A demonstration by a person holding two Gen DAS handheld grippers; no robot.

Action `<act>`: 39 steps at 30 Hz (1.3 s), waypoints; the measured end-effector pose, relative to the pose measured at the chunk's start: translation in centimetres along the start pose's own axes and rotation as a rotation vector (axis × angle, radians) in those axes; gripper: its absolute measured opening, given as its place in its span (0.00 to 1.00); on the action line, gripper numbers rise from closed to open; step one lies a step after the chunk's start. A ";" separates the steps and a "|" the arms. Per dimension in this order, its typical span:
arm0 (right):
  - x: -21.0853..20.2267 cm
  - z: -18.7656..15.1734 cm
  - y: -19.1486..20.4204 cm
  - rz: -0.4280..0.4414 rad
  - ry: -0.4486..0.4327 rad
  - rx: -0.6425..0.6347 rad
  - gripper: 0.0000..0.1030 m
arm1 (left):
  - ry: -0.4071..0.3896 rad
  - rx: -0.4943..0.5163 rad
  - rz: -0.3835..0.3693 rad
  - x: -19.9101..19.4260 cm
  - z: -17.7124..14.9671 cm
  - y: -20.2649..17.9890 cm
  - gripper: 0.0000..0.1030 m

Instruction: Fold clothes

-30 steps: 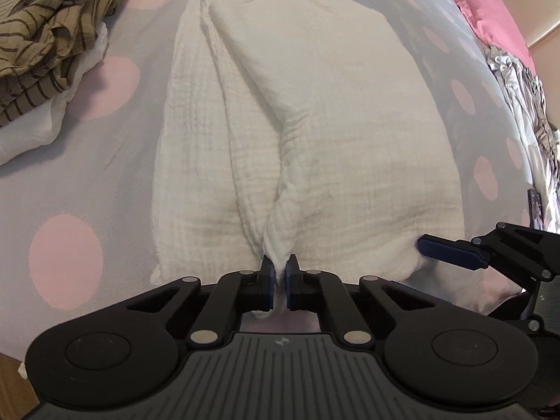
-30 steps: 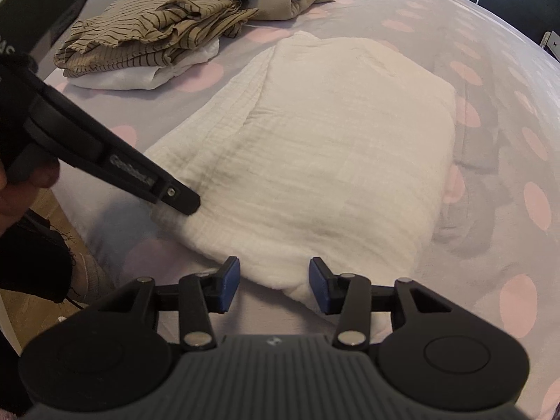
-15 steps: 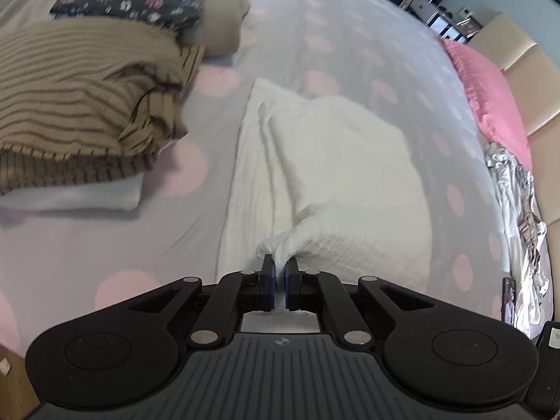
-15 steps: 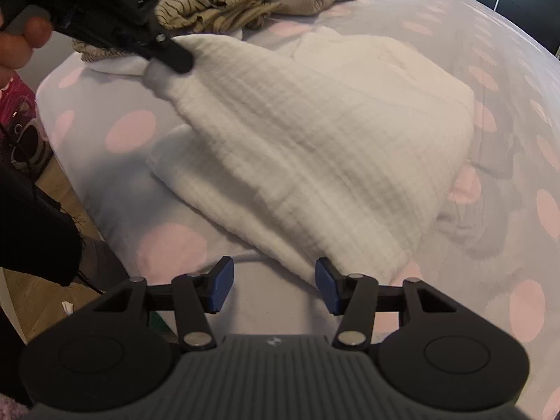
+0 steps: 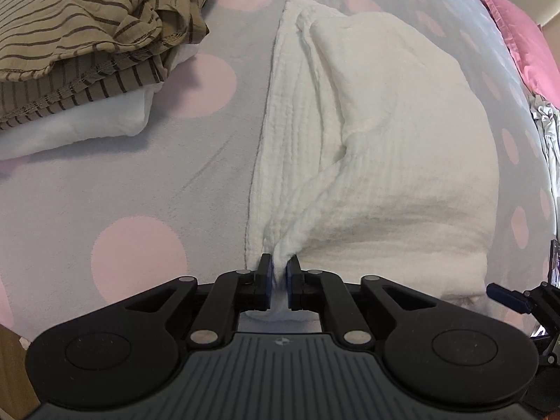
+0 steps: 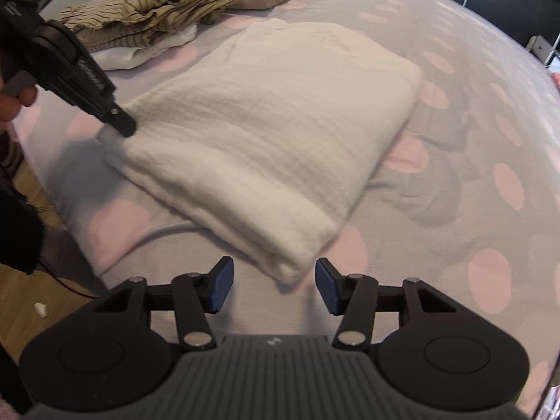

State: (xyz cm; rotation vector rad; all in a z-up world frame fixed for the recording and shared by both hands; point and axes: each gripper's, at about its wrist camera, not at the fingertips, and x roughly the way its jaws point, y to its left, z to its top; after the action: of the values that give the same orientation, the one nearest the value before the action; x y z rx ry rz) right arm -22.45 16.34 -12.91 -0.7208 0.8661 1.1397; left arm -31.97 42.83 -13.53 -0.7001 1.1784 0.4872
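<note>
We see left gripper (image 5: 279, 273) clenched on cloth (image 5: 385, 133) corner; right gripper (image 6: 274, 286) spread, empty. Cloth soft, light, crinkly, limp; we'd pinch corners.

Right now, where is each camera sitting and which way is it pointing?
Left wrist: rides the left gripper, looking along the bed over the white garment; its jaws pinch the near corner, and the right gripper's tip shows at far right.
Right wrist: rides the right gripper, jaws open before the garment's other near corner; the left gripper and a hand appear at left.
Shared: the garment, the striped clothes pile, both grippers.
</note>
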 end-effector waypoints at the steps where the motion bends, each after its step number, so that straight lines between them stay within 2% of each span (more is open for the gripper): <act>1: 0.2 -0.2 -0.2 -0.017 -0.004 0.002 0.54 | 0.002 -0.007 -0.008 0.0 0.0 0.2 0.16; 3: 0.6 -0.2 -0.4 -0.022 -0.006 0.013 0.53 | 0.006 -0.020 -0.019 -0.1 -0.2 0.5 0.22; 4: 0.9 -0.1 -0.6 -0.024 -0.007 0.019 0.52 | 0.012 -0.028 -0.015 0.0 -0.2 0.7 0.33; 6: 1.3 0.0 -0.8 -0.028 -0.009 0.030 0.51 | 0.045 -0.053 -0.013 0.5 -0.4 1.1 0.44; 9: 2.1 0.2 -1.0 -0.005 -0.007 0.074 0.46 | 0.067 -0.086 -0.043 1.3 -0.7 1.5 0.44; 11: 2.2 0.4 -1.1 -0.006 -0.001 0.086 0.31 | 0.058 -0.093 -0.041 1.5 -0.8 1.5 0.42; 12: 2.0 0.5 -1.1 -0.016 0.004 0.082 0.27 | 0.054 -0.094 -0.047 1.4 -0.8 1.5 0.34; 13: 1.8 0.6 -1.2 -0.026 0.009 0.078 0.20 | 0.051 -0.092 -0.061 1.3 -0.8 1.4 0.23; 14: 1.6 0.7 -1.2 -0.036 0.015 0.074 0.14 | 0.051 -0.089 -0.080 1.2 -0.8 1.2 0.18; 15: 1.5 0.8 -1.3 -0.046 0.020 0.070 0.13 | 0.050 -0.083 -0.087 1.1 -0.9 1.0 0.13; 19: 0.4 1.3 -1.8 -0.088 0.036 0.063 0.10 | 0.056 -0.073 -0.131 0.3 -1.2 0.2 0.10; 24: -2.3 1.8 -4.0 -0.156 0.082 0.084 0.09 | 0.090 -0.049 -0.224 -0.9 -2.8 -2.0 0.09; 29: -4.1 0.1 -4.9 -0.156 0.180 0.048 0.09 | 0.148 0.039 -0.182 0.1 -4.3 -4.8 0.09; 34: -2.5 -1.9 -4.0 -0.125 0.220 -0.002 0.09 | 0.204 0.125 -0.140 1.1 -5.7 -7.6 0.09; 39: -0.4 -3.2 -3.0 -0.134 0.231 -0.041 0.13 | 0.218 0.103 -0.106 2.6 -5.9 -7.0 0.13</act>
State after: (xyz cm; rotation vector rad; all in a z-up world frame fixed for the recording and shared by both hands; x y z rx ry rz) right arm -20.27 12.65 -13.99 -0.9437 0.9747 0.9693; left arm -30.27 33.70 -15.62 -0.7358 1.3523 0.2634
